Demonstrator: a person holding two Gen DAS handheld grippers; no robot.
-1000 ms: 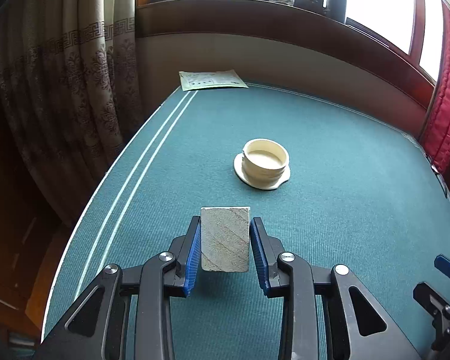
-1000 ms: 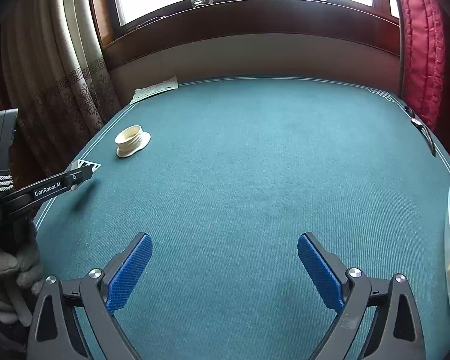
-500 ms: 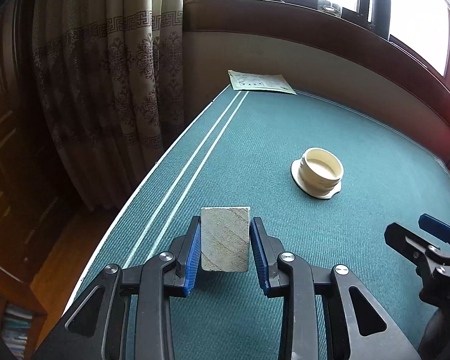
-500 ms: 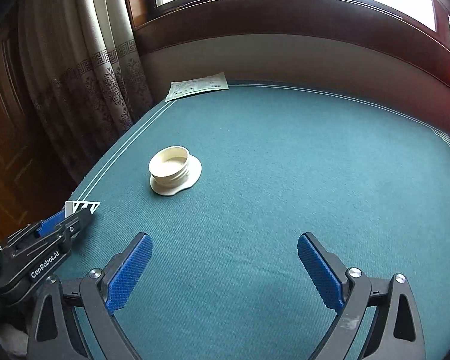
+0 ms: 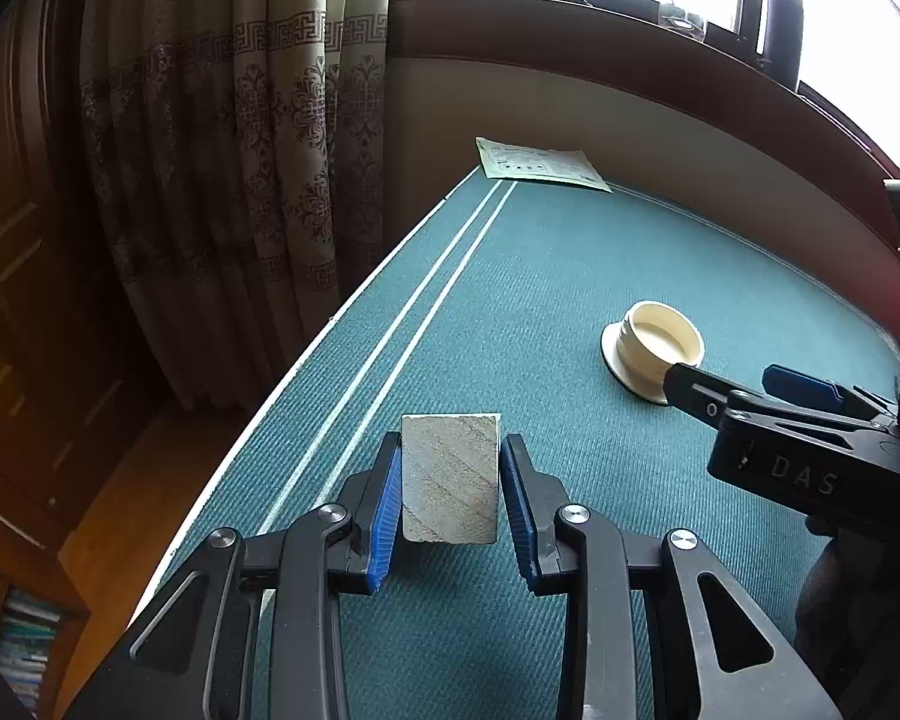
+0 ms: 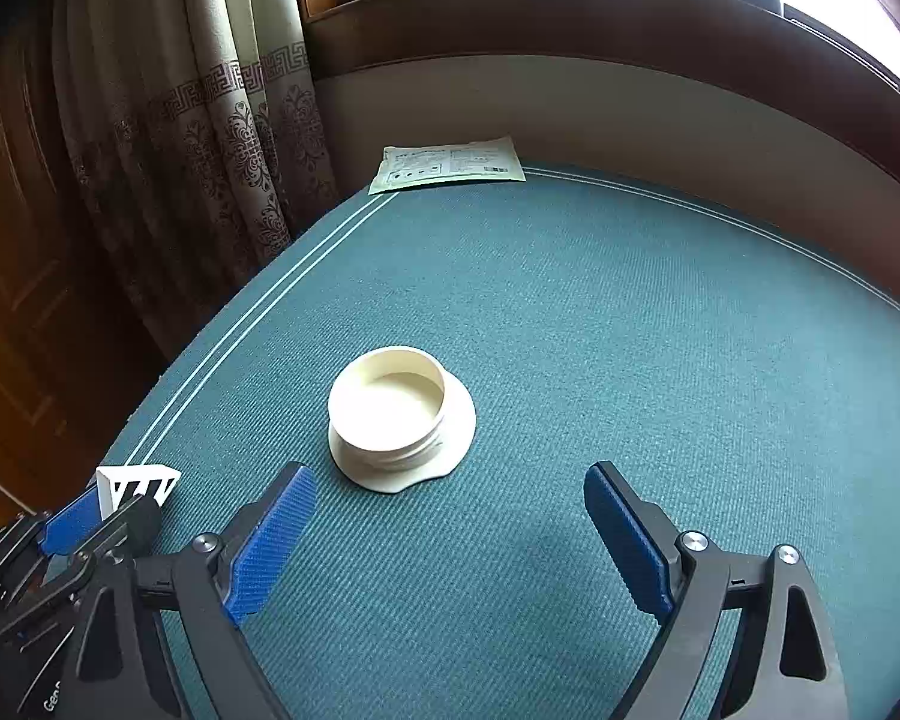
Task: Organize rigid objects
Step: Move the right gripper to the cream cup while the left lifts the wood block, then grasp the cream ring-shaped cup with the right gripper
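Note:
My left gripper [image 5: 450, 480] is shut on a pale wooden block [image 5: 450, 477] and holds it above the green table near its left edge. A cream round flanged cup [image 6: 399, 414] stands on the table; it also shows in the left wrist view [image 5: 654, 348]. My right gripper [image 6: 450, 528] is open and empty, just short of the cup, jaws wider than it. The right gripper [image 5: 756, 396] shows at the right of the left wrist view. The left gripper with the block [image 6: 135, 483] shows at the lower left of the right wrist view.
The green cloth table [image 6: 630, 330] has white stripes along its left edge. A printed paper sheet [image 6: 450, 165] lies at the far corner. Curtains [image 6: 210, 138] hang past the left edge, a wall and window sill run behind.
Both grippers have swung left. The right gripper has moved in on the cup, which now sits just ahead of its open jaws. The left still holds the block.

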